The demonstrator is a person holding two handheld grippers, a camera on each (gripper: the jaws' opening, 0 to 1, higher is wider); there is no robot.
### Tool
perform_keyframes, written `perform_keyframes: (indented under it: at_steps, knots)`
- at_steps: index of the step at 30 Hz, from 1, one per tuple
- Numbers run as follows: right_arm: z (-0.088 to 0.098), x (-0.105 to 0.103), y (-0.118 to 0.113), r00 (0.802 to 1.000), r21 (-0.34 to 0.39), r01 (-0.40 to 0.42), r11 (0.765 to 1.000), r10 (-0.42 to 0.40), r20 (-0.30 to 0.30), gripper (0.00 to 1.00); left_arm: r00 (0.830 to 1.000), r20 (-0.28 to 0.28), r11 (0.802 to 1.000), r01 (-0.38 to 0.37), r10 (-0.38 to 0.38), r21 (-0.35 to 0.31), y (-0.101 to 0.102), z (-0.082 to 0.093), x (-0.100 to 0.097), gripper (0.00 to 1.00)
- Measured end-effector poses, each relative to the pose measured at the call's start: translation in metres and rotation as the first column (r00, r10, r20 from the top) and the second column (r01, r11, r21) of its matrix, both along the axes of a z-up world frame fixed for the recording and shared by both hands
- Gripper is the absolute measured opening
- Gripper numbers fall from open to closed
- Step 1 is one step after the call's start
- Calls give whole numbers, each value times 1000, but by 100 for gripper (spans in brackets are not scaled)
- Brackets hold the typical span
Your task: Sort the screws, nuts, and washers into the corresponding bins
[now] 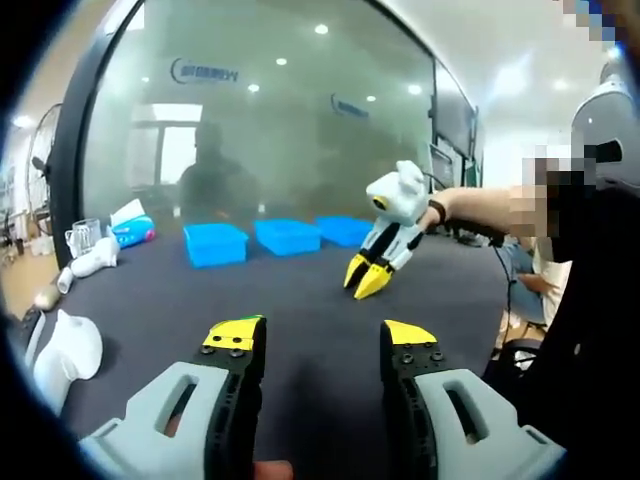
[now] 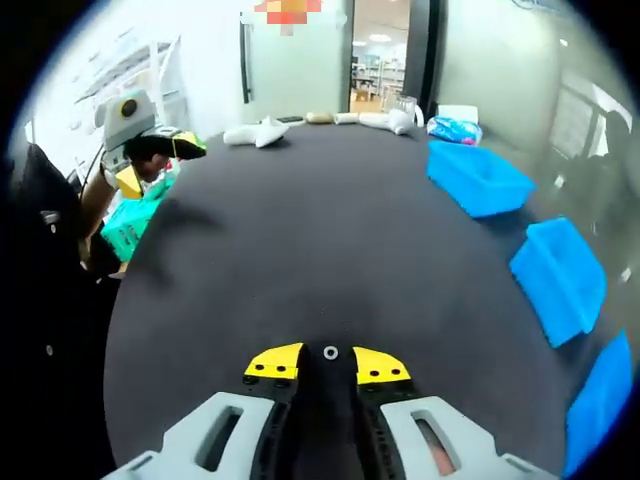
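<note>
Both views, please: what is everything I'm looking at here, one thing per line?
Rectangular blue plastic bins: three, blue, in a row along the far edge of the table, before the glass wall.
Small round metal washer: one, silver, pinched at the right gripper's tips.
Round dark grey table: one, under everything.
White soft objects: several, white, at the table's edge.
Frosted glass wall: one, greyish, behind the bins.
Right gripper: one, grey with yellow tips, jaws closed on the washer.
Left gripper: one, grey with yellow tips, jaws apart, empty.
Person's forearm: one, holding the right gripper.
</note>
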State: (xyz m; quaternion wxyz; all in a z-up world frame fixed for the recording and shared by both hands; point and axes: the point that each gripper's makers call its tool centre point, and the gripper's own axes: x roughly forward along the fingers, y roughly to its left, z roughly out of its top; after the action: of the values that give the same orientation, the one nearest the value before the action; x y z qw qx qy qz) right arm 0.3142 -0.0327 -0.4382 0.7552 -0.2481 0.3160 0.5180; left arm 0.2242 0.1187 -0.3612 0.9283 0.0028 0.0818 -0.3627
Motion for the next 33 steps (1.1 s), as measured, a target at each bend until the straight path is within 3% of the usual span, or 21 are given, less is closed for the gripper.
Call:
perform_keyframes:
  at_steps: [6, 12, 20, 26, 33]
  knots:
    - [0, 2, -2, 999, 10, 33, 999, -33, -12, 3, 1000, 1, 1000, -2, 2, 1, 0, 1, -1, 45]
    - [0, -1, -1, 999, 5, 26, 1000, -27, 36, 3, 1000, 2, 1000, 2, -2, 1, -2, 1, -1, 45]
    - [9, -4, -7, 996, 92, 76, 993, -81, 44, 3, 1000, 9, 1000, 2, -2, 4, -2, 4, -1, 45]
    - [30, -12, -22, 984, 201, 140, 969, -158, 76, 3, 1000, 17, 1000, -9, 9, 4, 1, 7, 2, 45]
    - [54, -24, -49, 952, 324, 212, 922, -269, 143, 3, 1000, 28, 1000, -13, 13, 1, 0, 12, 4, 45]
